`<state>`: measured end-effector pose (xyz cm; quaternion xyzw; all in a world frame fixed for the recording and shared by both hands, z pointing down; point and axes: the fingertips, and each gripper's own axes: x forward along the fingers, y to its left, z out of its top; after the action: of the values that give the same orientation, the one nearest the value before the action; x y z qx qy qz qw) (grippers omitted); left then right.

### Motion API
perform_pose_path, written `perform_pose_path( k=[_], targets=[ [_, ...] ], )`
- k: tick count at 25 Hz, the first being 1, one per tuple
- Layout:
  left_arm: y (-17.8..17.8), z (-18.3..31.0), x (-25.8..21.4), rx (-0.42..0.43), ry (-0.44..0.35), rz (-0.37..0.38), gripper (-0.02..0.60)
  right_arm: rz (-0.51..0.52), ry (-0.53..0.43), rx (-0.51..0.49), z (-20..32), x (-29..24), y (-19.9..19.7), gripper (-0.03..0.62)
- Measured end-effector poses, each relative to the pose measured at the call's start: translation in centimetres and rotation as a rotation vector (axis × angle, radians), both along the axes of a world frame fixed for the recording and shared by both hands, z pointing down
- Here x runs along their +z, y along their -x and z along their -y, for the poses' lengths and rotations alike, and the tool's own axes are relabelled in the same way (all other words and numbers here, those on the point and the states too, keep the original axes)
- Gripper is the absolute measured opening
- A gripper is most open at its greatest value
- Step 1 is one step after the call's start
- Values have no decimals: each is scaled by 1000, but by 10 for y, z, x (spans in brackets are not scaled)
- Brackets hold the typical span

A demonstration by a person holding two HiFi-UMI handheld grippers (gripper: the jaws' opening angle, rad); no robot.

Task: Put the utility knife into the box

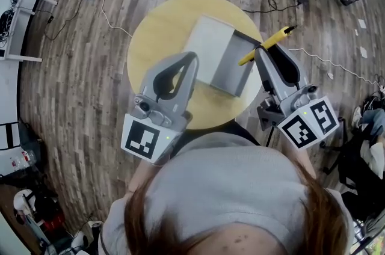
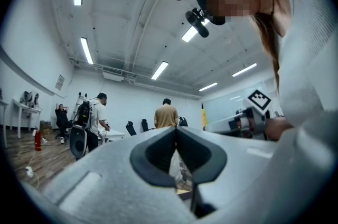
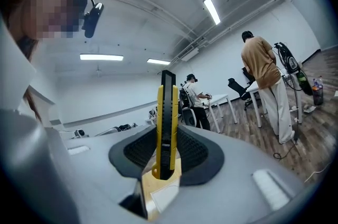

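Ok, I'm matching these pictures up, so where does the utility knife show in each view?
Head view: the utility knife is right of centre, slanting up from the right gripper beside the box's right edge.
Left gripper view: probably the small yellow sliver right of centre.
Right gripper view: dead centre, upright between the jaws.
Shared landmark: the round wooden table.

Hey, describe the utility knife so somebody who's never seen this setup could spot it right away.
Start at the round yellow table on the wood floor, where a grey box lies open. Above the box's right edge, the right gripper clamps the utility knife. It is the only slim bright-yellow stick with a black strip.
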<state>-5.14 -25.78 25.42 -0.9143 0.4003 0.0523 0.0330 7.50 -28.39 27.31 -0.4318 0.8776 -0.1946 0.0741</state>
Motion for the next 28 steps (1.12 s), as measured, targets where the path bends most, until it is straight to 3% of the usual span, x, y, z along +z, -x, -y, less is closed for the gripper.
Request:
perform_pose_path(
  k=[10, 20, 28],
  targets=[
    [-1, 14, 22, 39, 54, -22, 2, -64, 179, 1, 14, 51, 13, 121],
    [7, 21, 25, 34, 63, -43, 2, -7, 508, 22, 26, 113, 21, 121],
    [19, 24, 28, 23, 67, -53, 2, 61, 679, 55, 28, 151, 25, 120]
  ],
)
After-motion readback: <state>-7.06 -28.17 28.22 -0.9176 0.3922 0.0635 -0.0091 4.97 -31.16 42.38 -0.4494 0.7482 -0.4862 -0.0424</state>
